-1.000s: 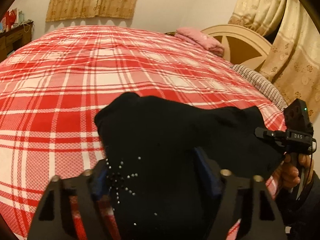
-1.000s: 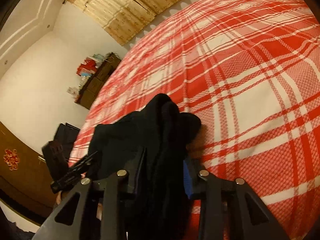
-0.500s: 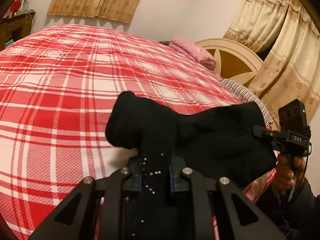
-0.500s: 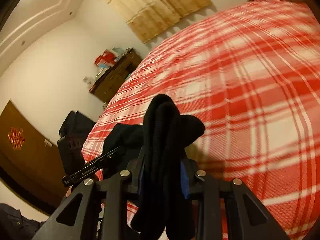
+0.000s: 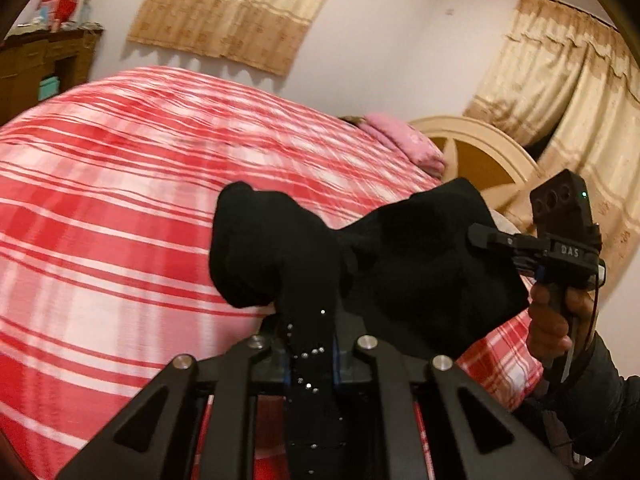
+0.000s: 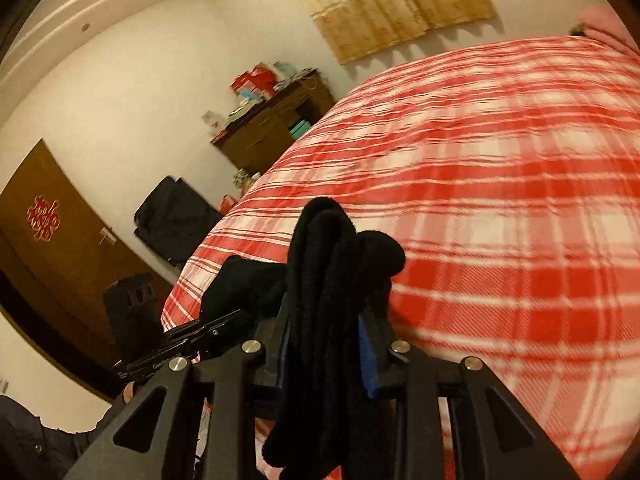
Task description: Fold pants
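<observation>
Pants [image 5: 400, 264], black and soft with tiny shiny studs, hung in the air above the red and white checked bed cover [image 5: 100, 248], low in the middle of both views. The left gripper [image 5: 310, 356] was squeezed tight on one bunched end. The right gripper [image 6: 324, 344] was squeezed tight on another thick bunch.

I thought the cloth could slip out, because so much was squashed into each grip. The fold could also come out lumpy, since the pants sagged in a heap between the two grippers.

At the upper left of the left view stood a brown wooden cabinet [image 5: 44, 64], well apart. At mid right lay a pink pillow [image 5: 404, 144] by the cream headboard [image 5: 480, 152]. Nothing lay on the cover near the pants.
</observation>
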The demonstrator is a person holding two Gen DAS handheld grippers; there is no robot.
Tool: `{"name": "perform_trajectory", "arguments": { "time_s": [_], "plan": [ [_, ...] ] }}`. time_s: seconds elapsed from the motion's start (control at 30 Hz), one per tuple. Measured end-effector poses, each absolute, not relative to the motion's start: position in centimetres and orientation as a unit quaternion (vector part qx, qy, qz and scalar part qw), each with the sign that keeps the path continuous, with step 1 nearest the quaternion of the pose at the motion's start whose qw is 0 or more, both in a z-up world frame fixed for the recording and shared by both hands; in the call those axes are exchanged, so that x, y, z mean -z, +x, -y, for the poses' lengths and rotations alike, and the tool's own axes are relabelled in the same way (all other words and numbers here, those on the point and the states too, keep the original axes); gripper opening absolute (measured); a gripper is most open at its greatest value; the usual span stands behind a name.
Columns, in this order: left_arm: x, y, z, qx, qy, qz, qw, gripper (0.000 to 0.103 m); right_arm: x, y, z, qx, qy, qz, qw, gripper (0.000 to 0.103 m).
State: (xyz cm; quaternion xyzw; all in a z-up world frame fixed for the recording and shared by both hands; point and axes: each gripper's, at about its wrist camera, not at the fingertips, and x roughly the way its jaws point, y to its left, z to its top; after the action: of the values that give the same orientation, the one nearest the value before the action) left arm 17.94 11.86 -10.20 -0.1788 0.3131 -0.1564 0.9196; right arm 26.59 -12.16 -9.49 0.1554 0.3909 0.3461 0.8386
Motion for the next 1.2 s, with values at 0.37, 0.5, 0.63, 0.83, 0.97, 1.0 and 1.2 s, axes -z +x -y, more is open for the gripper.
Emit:
{"name": "perform_trajectory", "arguments": {
  "time_s": [0.37, 0.5, 0.63, 0.83, 0.97, 1.0, 1.2],
  "plan": [
    [7.5, 16.2, -22.7, 0.026, -0.176, -0.276, 0.945, 0.013, 10.1, 35.5, -0.5, -0.436, 0.145, -0.386, 0.800, 0.029],
    [8.3, 16.8, -25.0, -0.018, -0.157, -0.276, 0.948, 0.013, 11.2, 37.5, -4.4, -0.446, 0.147, -0.386, 0.794, 0.029],
    [10.3, 18.0, -25.9, -0.034, -0.156, -0.292, 0.943, 0.013, 13.2, 39.6, -6.2, -0.432, 0.146, -0.403, 0.794, 0.029],
    [12.7, 19.2, -26.9, -0.049, -0.168, -0.318, 0.932, 0.029, 16.9, 42.9, -6.0, -0.404, 0.175, -0.450, 0.777, 0.030],
    [13.4, 19.6, -27.5, -0.068, -0.186, -0.336, 0.921, 0.059, 19.1, 43.5, -5.4, -0.374, 0.167, -0.470, 0.782, 0.037],
    [13.6, 19.5, -27.9, -0.072, -0.194, -0.341, 0.917, 0.064, 19.5, 43.6, -5.2, -0.366, 0.165, -0.473, 0.784, 0.039],
    [13.4, 17.9, -29.2, -0.088, -0.236, -0.323, 0.912, 0.064, 19.8, 43.0, -3.4, -0.327, 0.154, -0.457, 0.813, 0.050]
  ]
}}
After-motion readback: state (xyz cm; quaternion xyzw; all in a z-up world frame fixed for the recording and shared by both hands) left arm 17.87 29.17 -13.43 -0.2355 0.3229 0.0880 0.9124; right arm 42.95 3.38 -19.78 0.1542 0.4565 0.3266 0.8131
